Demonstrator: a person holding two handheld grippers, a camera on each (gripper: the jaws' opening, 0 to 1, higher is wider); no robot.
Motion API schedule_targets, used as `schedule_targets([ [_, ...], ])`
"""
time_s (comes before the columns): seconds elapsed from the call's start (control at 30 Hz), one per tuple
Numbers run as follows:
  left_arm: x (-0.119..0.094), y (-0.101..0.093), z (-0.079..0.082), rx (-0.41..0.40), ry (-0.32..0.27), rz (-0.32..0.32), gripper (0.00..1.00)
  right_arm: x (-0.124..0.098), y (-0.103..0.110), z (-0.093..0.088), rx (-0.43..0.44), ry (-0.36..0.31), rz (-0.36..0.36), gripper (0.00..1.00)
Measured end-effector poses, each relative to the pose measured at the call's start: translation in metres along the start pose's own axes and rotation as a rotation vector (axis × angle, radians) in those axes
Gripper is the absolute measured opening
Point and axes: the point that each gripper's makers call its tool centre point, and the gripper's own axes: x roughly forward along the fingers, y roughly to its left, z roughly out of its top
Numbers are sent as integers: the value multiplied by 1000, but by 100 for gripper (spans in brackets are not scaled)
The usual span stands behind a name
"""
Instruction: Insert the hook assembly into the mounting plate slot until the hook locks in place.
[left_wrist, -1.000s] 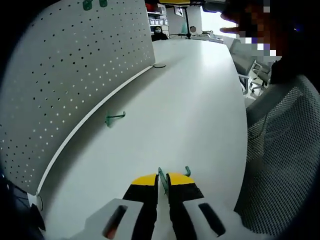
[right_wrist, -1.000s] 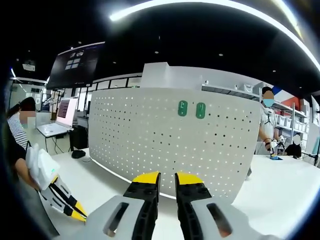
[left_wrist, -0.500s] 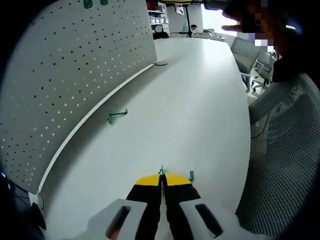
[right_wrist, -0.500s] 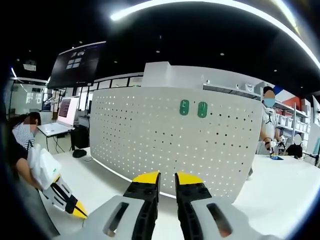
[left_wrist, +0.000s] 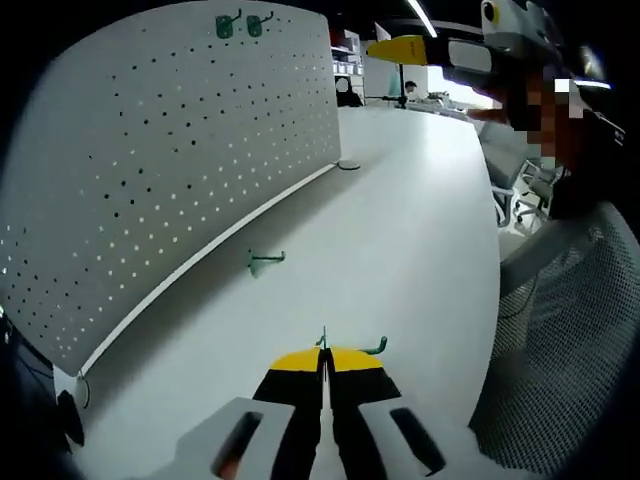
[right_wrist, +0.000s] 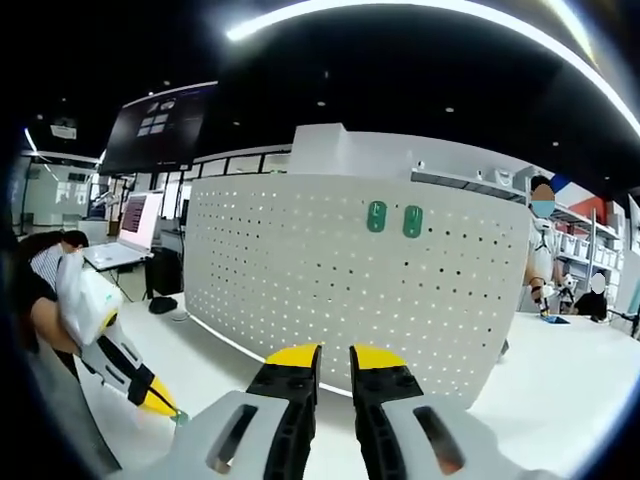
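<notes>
My left gripper (left_wrist: 322, 357) is shut on a thin green hook (left_wrist: 371, 348), whose curved end sticks out to the right of the jaws above the white table (left_wrist: 400, 240). A second green hook (left_wrist: 265, 261) lies on the table near the foot of the white pegboard (left_wrist: 150, 170). Two green hooks (left_wrist: 245, 23) hang high on the board. In the right gripper view, the same board (right_wrist: 300, 280) stands ahead with the two green hook plates (right_wrist: 394, 219). My right gripper (right_wrist: 335, 357) is open and holds nothing. The left gripper (right_wrist: 150, 396) shows at lower left with the green hook (right_wrist: 178, 417).
A mesh office chair (left_wrist: 570, 330) stands at the table's right edge. A small round disc (left_wrist: 349, 166) lies at the board's far end. A laptop (right_wrist: 110, 255) and people are in the background. The right gripper (left_wrist: 400, 47) hangs at the upper right of the left gripper view.
The left jaws have shut on the green hook and risen a little off the table, the view tilting up along the board. The right gripper stays open and nearly still.
</notes>
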Motion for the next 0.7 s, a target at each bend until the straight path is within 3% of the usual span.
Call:
schedule_targets([
  [0.3,-19,10,20,-51,-87,7,1,-1,10,8,-15,-12,25,10],
  [0.7,-45,23,43,-131,-189,23,1,-7,44,18,-25,-23,112,10],
])
